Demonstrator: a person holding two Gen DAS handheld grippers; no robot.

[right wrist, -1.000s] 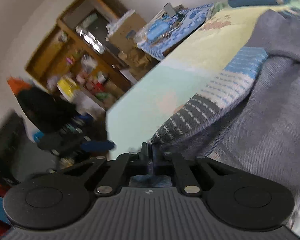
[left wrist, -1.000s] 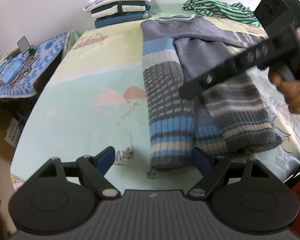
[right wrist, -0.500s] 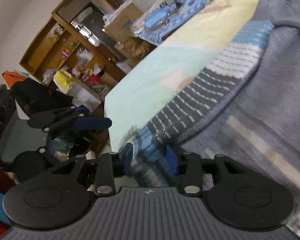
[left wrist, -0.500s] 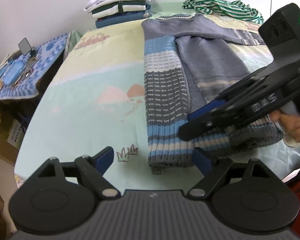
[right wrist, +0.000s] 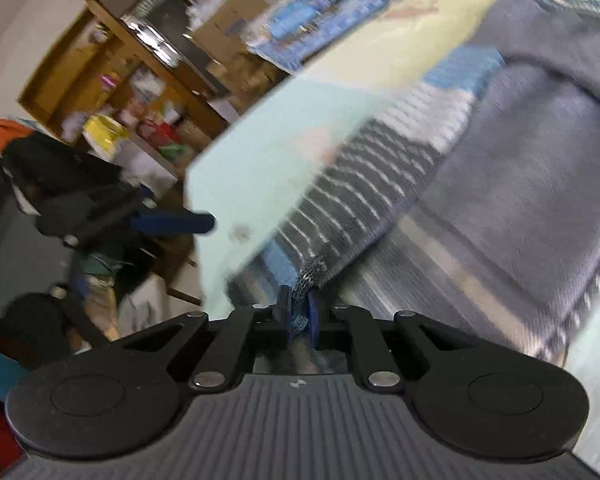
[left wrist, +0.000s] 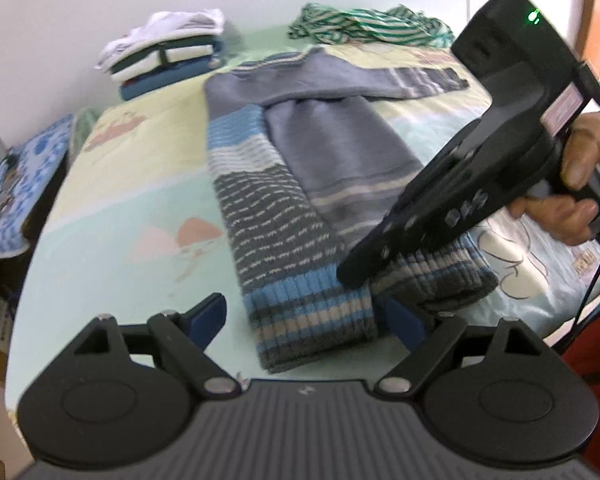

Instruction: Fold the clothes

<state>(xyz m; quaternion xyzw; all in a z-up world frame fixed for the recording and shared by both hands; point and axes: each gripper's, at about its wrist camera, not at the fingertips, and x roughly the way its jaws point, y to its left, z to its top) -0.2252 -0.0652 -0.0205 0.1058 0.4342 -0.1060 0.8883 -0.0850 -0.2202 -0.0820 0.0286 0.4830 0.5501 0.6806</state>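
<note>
**Right tool pinches the sweater hem; left tool stands wide at the bed's near edge**

A grey knit sweater (left wrist: 332,160) with blue, cream and dark stripes lies lengthwise on the bed (left wrist: 112,216), its ribbed hem toward the near edge and its collar toward the far edge. One sleeve is folded down along the body, the other stretches sideways near the far edge.

The right tool (right wrist: 299,312) has just been closing and now has a fold of the ribbed hem pinched between its blue pads, the knit bunching up just ahead of them. A hand (left wrist: 576,188) grips its handle.

The left tool (left wrist: 304,318) is spread wide, its pads on either side of the folded sleeve's cuff and not pressing on it.

At the bed's far edge sit a stack of folded clothes (left wrist: 168,52) toward the left corner and a loose green-striped garment (left wrist: 372,28) further right.
</note>
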